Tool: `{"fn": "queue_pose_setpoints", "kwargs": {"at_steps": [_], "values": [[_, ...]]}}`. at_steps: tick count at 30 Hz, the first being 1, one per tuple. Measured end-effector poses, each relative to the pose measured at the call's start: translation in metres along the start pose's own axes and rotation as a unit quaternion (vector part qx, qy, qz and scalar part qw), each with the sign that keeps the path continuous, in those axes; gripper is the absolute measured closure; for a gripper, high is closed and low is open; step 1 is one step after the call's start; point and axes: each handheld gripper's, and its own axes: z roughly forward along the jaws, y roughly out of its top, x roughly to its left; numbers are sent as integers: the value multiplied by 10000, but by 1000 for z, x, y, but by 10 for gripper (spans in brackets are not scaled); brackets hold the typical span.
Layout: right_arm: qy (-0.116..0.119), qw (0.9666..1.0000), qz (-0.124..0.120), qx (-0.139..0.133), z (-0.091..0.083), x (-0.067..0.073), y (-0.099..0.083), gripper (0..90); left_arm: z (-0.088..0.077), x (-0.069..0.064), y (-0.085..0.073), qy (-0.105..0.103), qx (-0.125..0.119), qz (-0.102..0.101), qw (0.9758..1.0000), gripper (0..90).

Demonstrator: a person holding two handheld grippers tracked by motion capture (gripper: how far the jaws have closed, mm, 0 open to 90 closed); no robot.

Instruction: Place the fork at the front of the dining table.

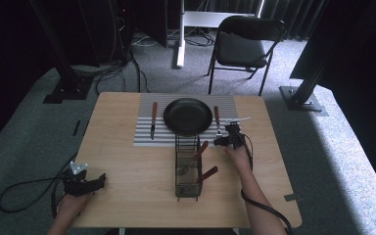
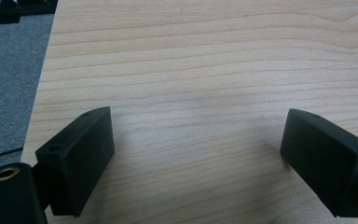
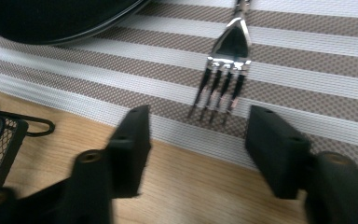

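A black plate sits on a striped placemat at the table's far middle. A wooden-handled knife lies to its left and a fork to its right. My right gripper is just on the near side of the fork's tines. In the right gripper view it stands open, with the fork lying ahead of the jaws on the placemat and nothing between them. My left gripper rests at the near left corner, open over bare wood.
A black wire caddy holding wooden-handled utensils stands mid-table, just left of my right gripper; its corner shows in the right gripper view. The plate's rim is close by. A folding chair stands beyond the table.
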Motion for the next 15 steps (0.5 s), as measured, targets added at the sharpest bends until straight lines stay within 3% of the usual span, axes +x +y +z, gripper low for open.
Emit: {"fn": "queue_pose_setpoints", "kwargs": {"at_steps": [4, 10, 15], "values": [[-103, 9998, -47, -168, -5, -4, -7, 176, 0, 0, 0, 0, 0, 0, 10000, 95], [-181, 9979, -160, -594, -11, -8, -22, 140, 0, 0, 0, 0, 0, -1, 10000, 95], [-344, 9969, -256, -654, -12, -7, -33, 141, 0, 0, 0, 0, 0, 0, 10000, 95]]}}
